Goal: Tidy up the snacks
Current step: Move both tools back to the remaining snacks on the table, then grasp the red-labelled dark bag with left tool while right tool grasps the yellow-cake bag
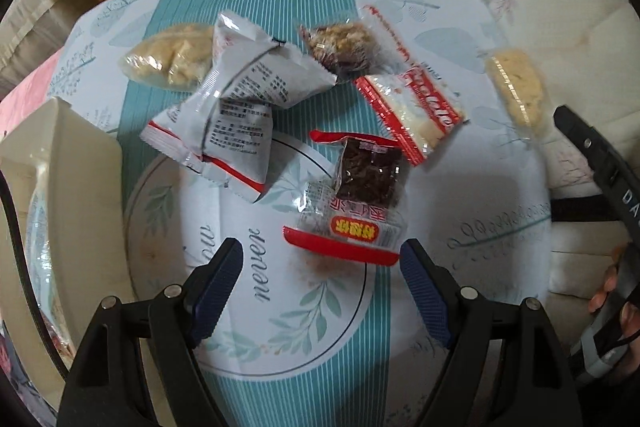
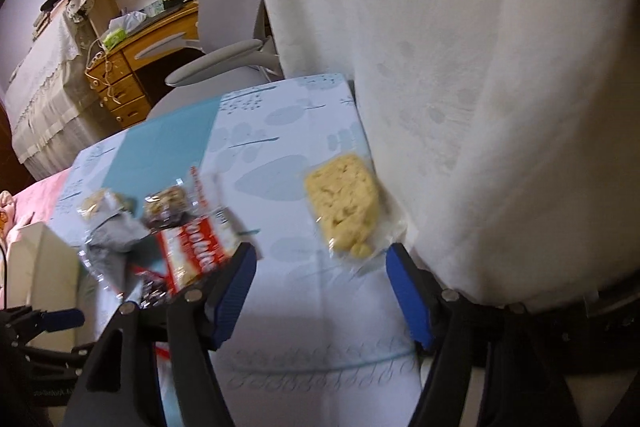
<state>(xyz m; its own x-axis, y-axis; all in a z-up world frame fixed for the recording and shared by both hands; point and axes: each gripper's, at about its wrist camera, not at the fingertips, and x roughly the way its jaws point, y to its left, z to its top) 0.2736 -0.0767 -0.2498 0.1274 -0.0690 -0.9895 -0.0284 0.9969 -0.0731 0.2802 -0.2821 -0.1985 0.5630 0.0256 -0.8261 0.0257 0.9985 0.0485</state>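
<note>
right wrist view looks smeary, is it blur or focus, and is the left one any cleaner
Right wrist view: motion blur smears the snack pile and the yellow pack; the open right gripper stays sharp. Left wrist view: cleaner, print on the red pack is readable, edges bend with fisheye, shadow beside it.

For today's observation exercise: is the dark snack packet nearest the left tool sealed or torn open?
Sealed, apparently: the dark snack packet lies flat with both red end strips intact.

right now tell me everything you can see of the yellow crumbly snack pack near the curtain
The yellow crumbly snack pack is a pale, lumpy slab sealed in clear plastic film that looks intact. It lies flat on the leaf-print tablecloth at the table's edge beside the white curtain, apart from the other snacks. It lies just ahead of the open right gripper, untouched.
</note>
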